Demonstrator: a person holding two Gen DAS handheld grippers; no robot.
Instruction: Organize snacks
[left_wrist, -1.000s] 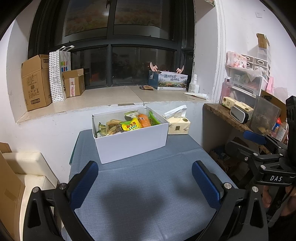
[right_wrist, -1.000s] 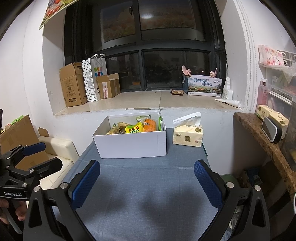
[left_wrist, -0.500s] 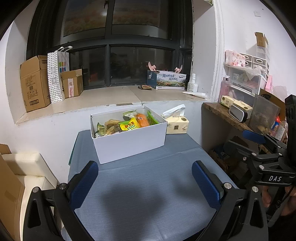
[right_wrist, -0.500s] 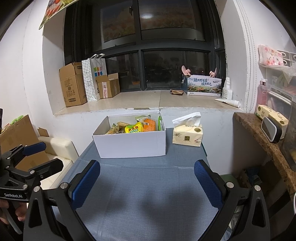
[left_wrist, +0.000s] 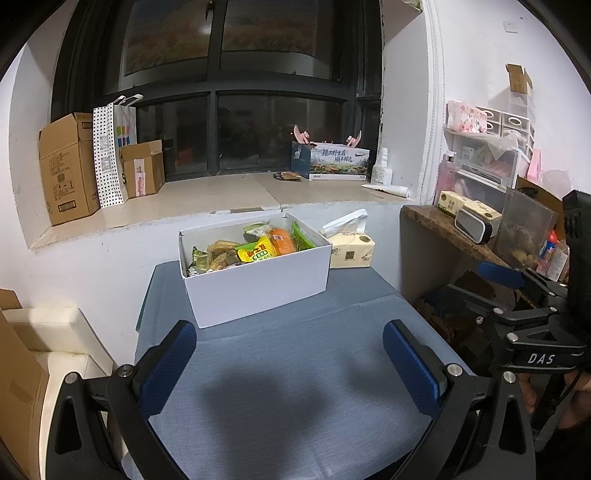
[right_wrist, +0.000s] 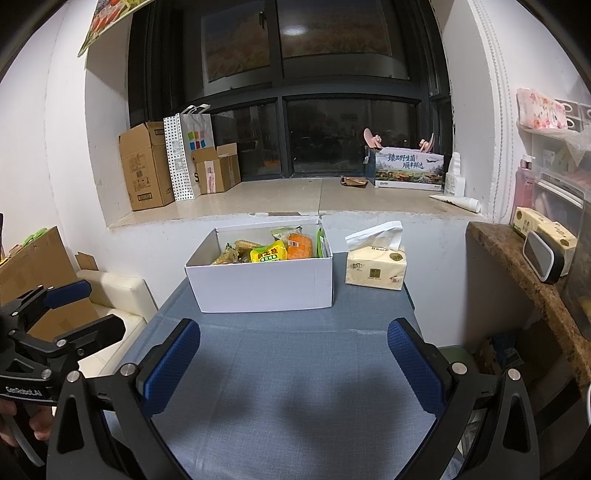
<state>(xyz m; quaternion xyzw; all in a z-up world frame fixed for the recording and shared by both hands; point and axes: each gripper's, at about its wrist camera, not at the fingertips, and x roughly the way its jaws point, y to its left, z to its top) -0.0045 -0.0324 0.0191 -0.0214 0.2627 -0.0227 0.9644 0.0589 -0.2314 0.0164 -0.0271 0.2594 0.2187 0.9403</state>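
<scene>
A white box (left_wrist: 258, 286) (right_wrist: 264, 286) stands at the far side of the blue-clothed table (left_wrist: 288, 387) (right_wrist: 291, 387). It holds several snack packets, among them a yellow one (left_wrist: 256, 253) (right_wrist: 268, 253) and an orange one (left_wrist: 282, 240) (right_wrist: 299, 245). My left gripper (left_wrist: 290, 363) is open and empty above the table's near part. My right gripper (right_wrist: 293, 363) is open and empty too, short of the box. The right gripper also shows at the right edge of the left wrist view (left_wrist: 517, 295), and the left gripper at the left edge of the right wrist view (right_wrist: 62, 314).
A tissue pack (left_wrist: 351, 251) (right_wrist: 376, 267) sits right of the box. Behind runs a window ledge (right_wrist: 295, 201) with cardboard boxes (right_wrist: 146, 171), a paper bag and a printed carton. A brown side shelf (right_wrist: 532, 273) is on the right, a cream seat (right_wrist: 114, 295) on the left.
The left wrist view has shifted slightly, so the box sits a little further left and lower. The right gripper's view is unchanged. Both grippers stay open.
</scene>
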